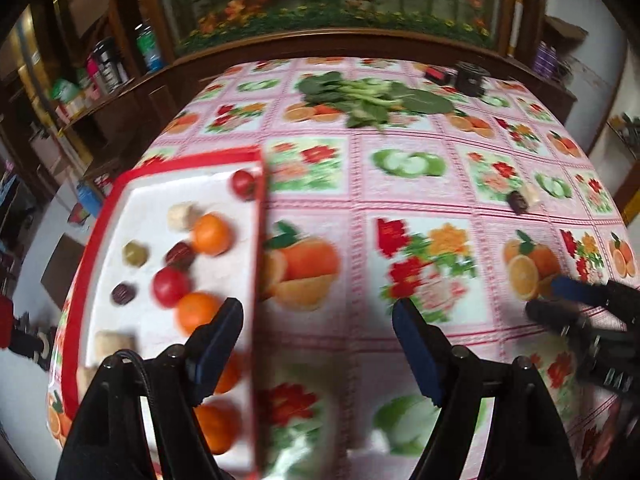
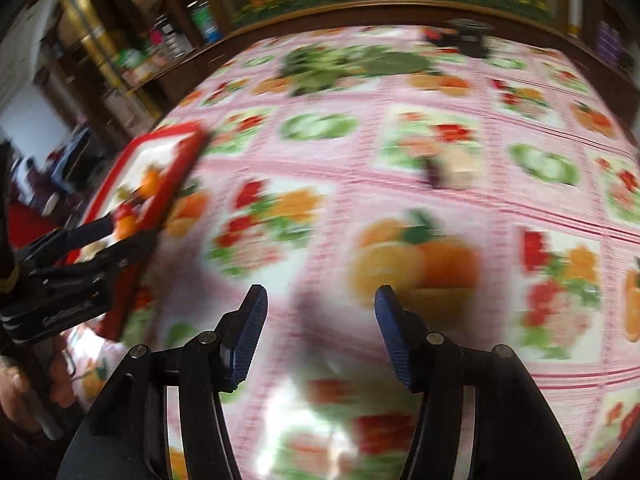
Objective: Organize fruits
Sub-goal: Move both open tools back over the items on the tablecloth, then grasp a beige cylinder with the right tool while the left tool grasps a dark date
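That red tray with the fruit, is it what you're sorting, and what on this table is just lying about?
Part of the job:
- red tray
- oranges
- tomatoes
- two small pieces out on the cloth

Just lying about:
- leafy greens
- black box at the far edge
- shelf bottles

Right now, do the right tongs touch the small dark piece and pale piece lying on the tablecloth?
Apart. In the right wrist view the right tongs stand open over bare tablecloth, and the dark piece lies well beyond them.
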